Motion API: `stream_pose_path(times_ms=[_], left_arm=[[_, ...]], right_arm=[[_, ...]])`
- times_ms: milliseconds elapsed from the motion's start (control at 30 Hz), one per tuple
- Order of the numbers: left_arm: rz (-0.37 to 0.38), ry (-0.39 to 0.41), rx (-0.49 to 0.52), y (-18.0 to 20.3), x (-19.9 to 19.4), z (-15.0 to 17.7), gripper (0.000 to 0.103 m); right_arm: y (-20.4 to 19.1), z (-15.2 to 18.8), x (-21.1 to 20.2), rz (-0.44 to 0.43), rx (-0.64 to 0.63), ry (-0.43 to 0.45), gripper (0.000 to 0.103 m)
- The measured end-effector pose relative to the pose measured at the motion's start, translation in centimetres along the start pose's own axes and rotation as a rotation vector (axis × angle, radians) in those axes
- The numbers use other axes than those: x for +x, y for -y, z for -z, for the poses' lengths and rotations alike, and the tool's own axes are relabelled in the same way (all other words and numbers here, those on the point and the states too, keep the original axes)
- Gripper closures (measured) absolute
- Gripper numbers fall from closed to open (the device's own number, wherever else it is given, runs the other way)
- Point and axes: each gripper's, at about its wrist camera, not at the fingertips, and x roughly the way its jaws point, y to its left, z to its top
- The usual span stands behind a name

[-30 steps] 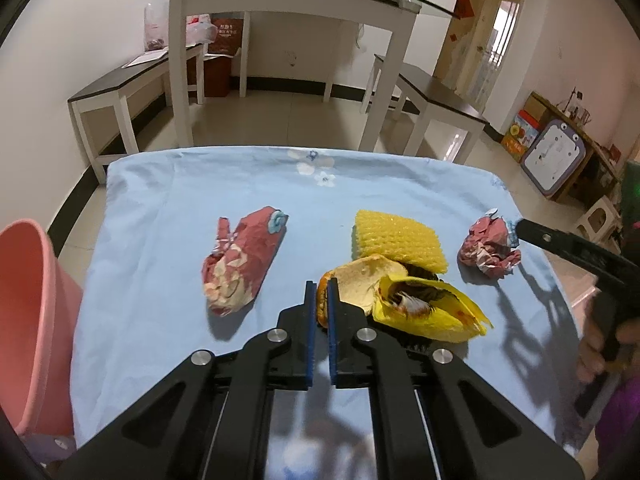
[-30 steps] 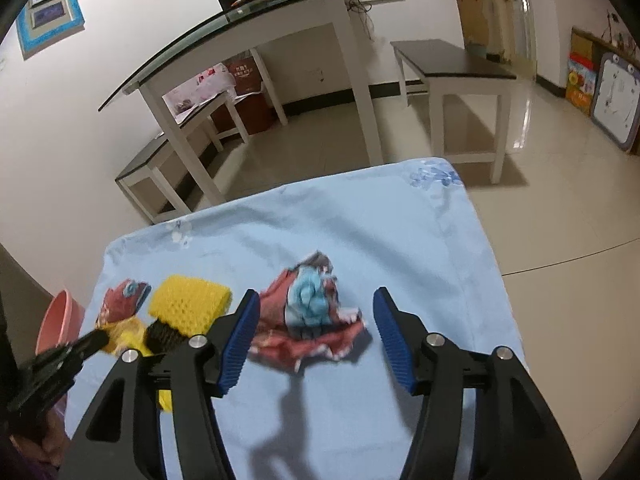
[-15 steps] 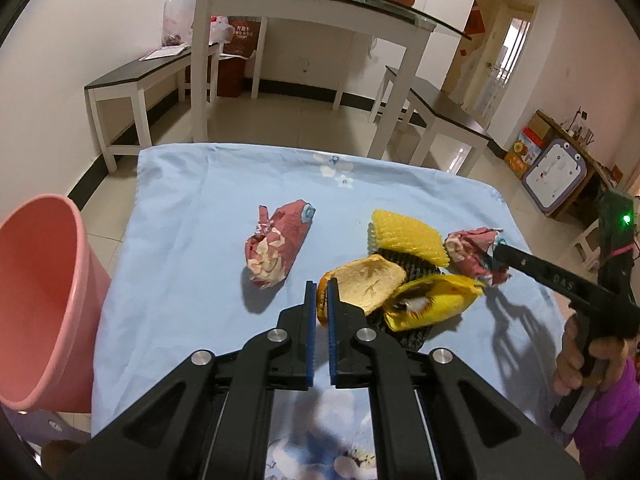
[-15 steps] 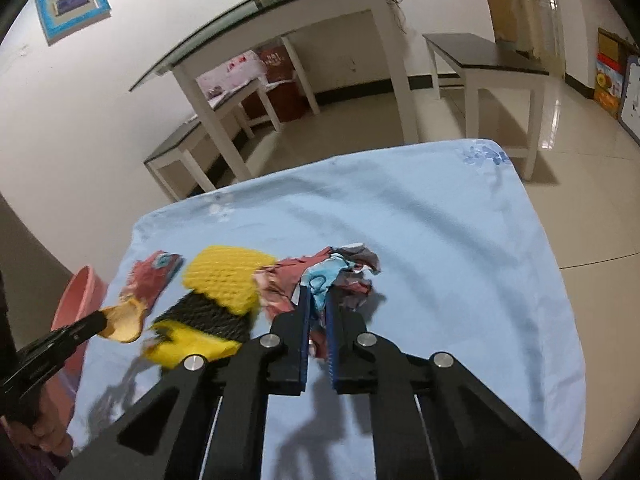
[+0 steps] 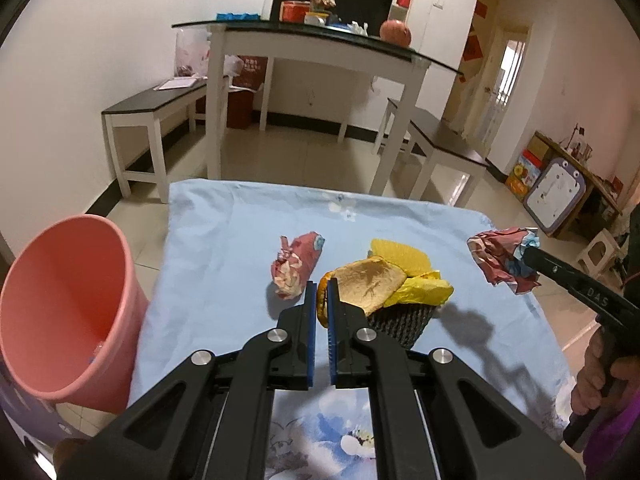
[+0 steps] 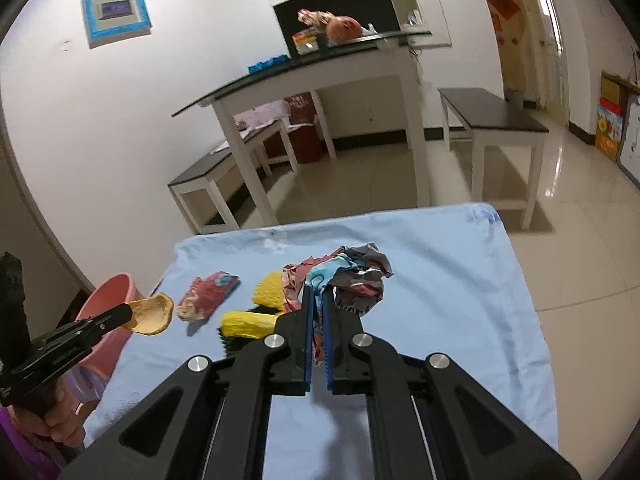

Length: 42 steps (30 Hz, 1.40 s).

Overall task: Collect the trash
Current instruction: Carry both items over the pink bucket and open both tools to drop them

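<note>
My left gripper (image 5: 322, 292) is shut on a curved orange fruit peel (image 5: 368, 284) and holds it above the blue cloth (image 5: 224, 240); the right wrist view shows that peel (image 6: 150, 314) clear of the table. My right gripper (image 6: 318, 292) is shut on a crumpled red and blue wrapper (image 6: 352, 276), lifted off the cloth; it hangs at the right in the left wrist view (image 5: 496, 256). On the cloth lie a rolled red wrapper (image 5: 296, 264), a yellow foam net (image 5: 400, 254), a yellow bag (image 5: 424, 292) and black mesh (image 5: 400, 320).
A pink bucket (image 5: 60, 312) stands on the floor off the table's left edge, its mouth facing me. Behind the table are a white glass-topped table (image 5: 312, 48) and two dark-topped benches (image 5: 160, 100). A hand (image 5: 596, 380) grips the right tool's handle.
The right gripper shut on the crumpled wrapper and lifted it off the cloth. The left gripper rose and drew back with the peel, and more of the pink bucket came into view.
</note>
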Motion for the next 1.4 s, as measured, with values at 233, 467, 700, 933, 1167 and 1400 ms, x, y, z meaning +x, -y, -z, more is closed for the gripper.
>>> stream_pose_path(times_ms=[233,467,700,933,1167,1400], left_arm=[[-0.078,0.040,-0.016,-1.3,-2.3,0.1,0.099],[-0.151,0.053,-0.090,-4.7,-3.7,0.3,0.099],[-0.220,0.072,-0.163,-8.4,-5.3,0.8,0.099],[-0.285,0.082,-0.227,-12.0,-6.8,1.8,0.099],[-0.342,0.081,-0.296,-15.7,-7.8,2.8,0.099],[-0.407,0.077,-0.320,-18.4,-8.2,3.7,0.099]], right_arm=[[-4.0,-0.3,-0.4,-0.077,-0.046,-0.002,0.099],[-9.1,-0.7,0.9,-0.165,-0.129,-0.029,0.099],[-14.5,-1.0,2.7,-0.243,-0.188,-0.063,0.099],[-20.2,-0.7,4.7,-0.311,-0.261,-0.102,0.099],[-25.7,0.5,6.4,-0.365,-0.344,-0.142,0.099],[-29.6,2.0,8.8,-0.379,-0.408,-0.184,0.099]])
